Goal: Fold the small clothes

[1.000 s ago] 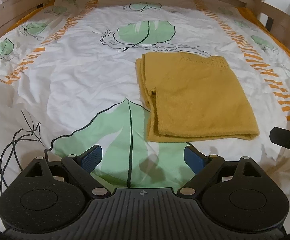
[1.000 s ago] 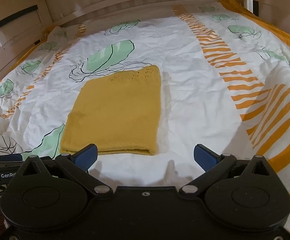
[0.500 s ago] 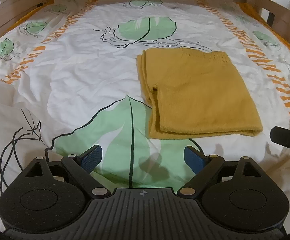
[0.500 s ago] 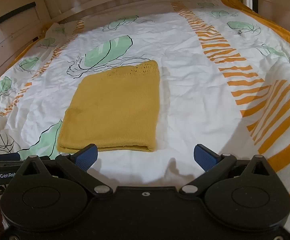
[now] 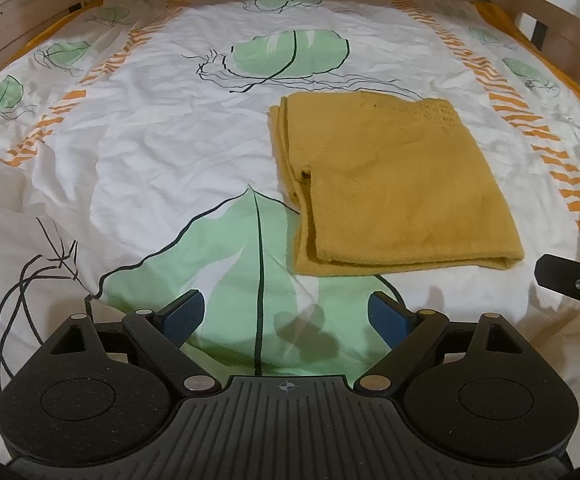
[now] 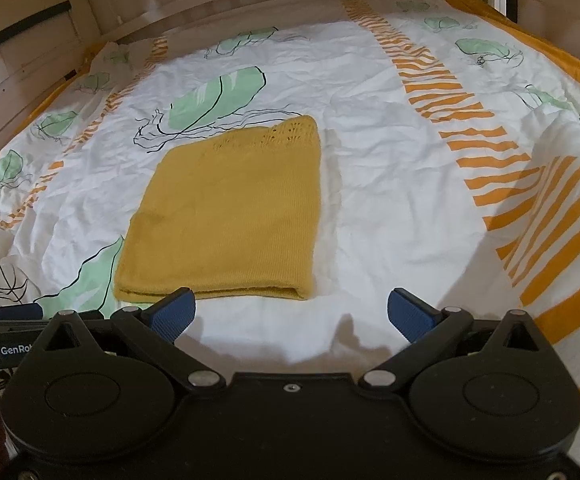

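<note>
The yellow knit garment (image 5: 393,188) lies flat on the bed cover (image 5: 162,152), folded into a neat rectangle, and serves as the landmark here. To its left the cover carries a large green leaf print (image 5: 250,272), whose upper tip nearly meets the garment's left edge, where the stacked layers show as several loose borders. The left tool (image 5: 286,316) hovers below and left of the garment's near edge, its blue pads spread wide with nothing between them, only the leaf print beneath. The right tool (image 6: 291,314) hangs just short of the garment's near fold in its own view, jaws likewise spread and empty; its left pad overlaps the garment's near edge in the picture, though contact cannot be confirmed. Right of the garment run orange striped bands (image 6: 449,96) on the cover. The knit looks soft, light and limp, likely to sag and slide apart when lifted, and not fragile. The folding appears close to done. If another fold is wanted, a sound hold would be at the two near corners, pinching through all layers together so that none slips out.
</note>
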`<state>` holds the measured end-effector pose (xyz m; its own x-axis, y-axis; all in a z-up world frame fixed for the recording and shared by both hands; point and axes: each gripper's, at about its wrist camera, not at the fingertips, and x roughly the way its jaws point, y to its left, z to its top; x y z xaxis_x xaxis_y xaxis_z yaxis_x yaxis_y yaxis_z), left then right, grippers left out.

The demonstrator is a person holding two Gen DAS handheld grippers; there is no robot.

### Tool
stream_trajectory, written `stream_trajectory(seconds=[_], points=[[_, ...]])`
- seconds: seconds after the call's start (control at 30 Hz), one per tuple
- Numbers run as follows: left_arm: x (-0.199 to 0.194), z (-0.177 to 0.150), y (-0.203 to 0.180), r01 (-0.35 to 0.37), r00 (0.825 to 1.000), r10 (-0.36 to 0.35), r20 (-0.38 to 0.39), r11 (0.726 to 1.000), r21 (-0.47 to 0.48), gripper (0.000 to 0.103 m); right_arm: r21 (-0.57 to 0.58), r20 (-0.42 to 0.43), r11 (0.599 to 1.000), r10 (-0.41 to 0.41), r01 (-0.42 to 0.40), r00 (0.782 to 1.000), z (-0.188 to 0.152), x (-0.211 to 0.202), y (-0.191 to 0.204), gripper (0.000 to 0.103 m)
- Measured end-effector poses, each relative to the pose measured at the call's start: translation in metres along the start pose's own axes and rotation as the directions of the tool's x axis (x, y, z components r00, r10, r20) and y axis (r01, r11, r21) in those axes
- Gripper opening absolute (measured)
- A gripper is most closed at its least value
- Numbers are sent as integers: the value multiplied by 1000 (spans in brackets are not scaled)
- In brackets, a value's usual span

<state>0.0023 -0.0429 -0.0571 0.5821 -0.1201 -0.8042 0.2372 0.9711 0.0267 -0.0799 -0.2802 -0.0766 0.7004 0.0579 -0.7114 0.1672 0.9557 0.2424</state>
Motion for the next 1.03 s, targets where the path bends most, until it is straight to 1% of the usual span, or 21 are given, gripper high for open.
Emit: stream_trajectory(seconds=[0.77,1.03], points=[[2,1,-2,1,1000,-1,-5,1000,5,89,3,-24,1000,4,-4,1000,-1,5,1,102],[4,2,-1,13,1000,-13,-18,1000,6,89,4,-37,1000,5,-4,999,-1,7,0,102]])
